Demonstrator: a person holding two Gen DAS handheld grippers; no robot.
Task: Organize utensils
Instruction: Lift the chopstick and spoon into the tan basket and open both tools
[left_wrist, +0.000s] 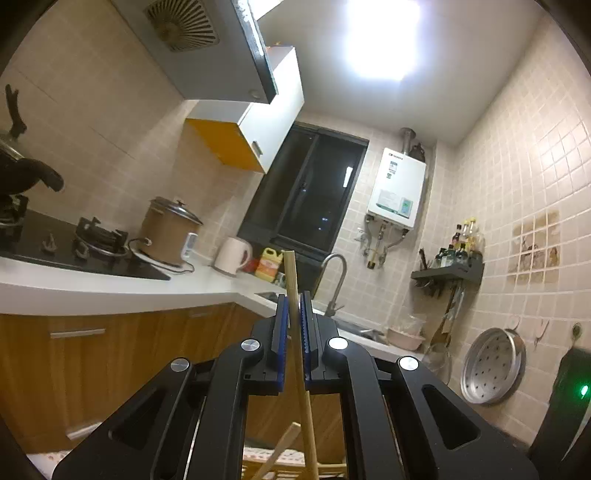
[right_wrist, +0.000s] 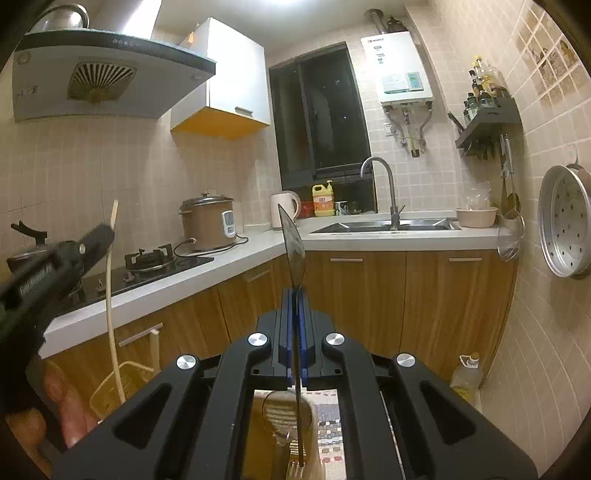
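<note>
Tiled kitchen walls wrap an L-shaped white countertop (right_wrist: 258, 245) over wooden cabinets, with a dark window (right_wrist: 321, 114) at the corner. On the counter sit a gas stove (right_wrist: 147, 260), a brown rice cooker (right_wrist: 208, 223), a pale kettle (right_wrist: 284, 208) and a yellow detergent bottle (right_wrist: 323, 201) — the sink (right_wrist: 388, 225) and its curved faucet (right_wrist: 380, 184) lie further right. A range hood (right_wrist: 103, 77) hangs above the stove, a white water heater (right_wrist: 400, 68) beside the window, and a perforated steamer tray (right_wrist: 565, 225) on the right wall.

The left gripper (left_wrist: 294, 306) is pressed onto a wooden chopstick (left_wrist: 291, 284), which stands nearly upright between the blue pads and pokes above the fingertips; its lower length runs down between the fingers. A second wooden stick (left_wrist: 280, 450) lies slanted below.

The right gripper (right_wrist: 294, 295) pinches a knife (right_wrist: 293, 243) edge-on — the blade rises past the fingertips, pointing up toward the kettle. Beneath it, a pale utensil holder (right_wrist: 284, 410) is partly visible; its contents are unclear. From the right wrist view, the left gripper appears at the left edge, gripping the pale stick above a wire basket (right_wrist: 110, 387).
</note>
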